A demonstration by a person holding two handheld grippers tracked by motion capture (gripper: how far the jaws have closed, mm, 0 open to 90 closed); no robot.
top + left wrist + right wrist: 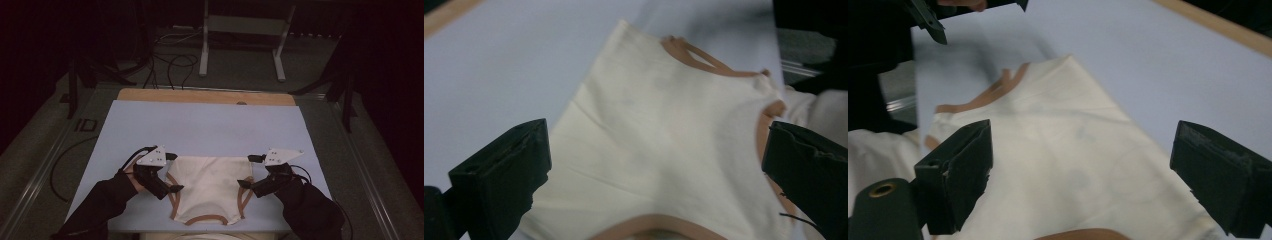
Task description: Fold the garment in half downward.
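Note:
A cream garment (pixel 210 187) with tan trim lies flat on the pale blue mat (pixel 200 125), near the front edge. My left gripper (pixel 176 172) hovers at its left side, jaws wide apart with nothing between them. At the garment's right side my right gripper (pixel 247 171) is open too. The left gripper view looks between the open left gripper (pixel 658 132) down on the cream garment (pixel 664 145). In the right gripper view the open right gripper (pixel 1083 132) frames the same cloth (pixel 1048 150), with the left gripper (pixel 928 15) at the upper left.
The mat covers a wooden table whose bare far edge (pixel 205 96) shows behind it. A metal stand (pixel 240 45) and loose cables (pixel 170 65) are on the floor beyond. The far half of the mat is bare.

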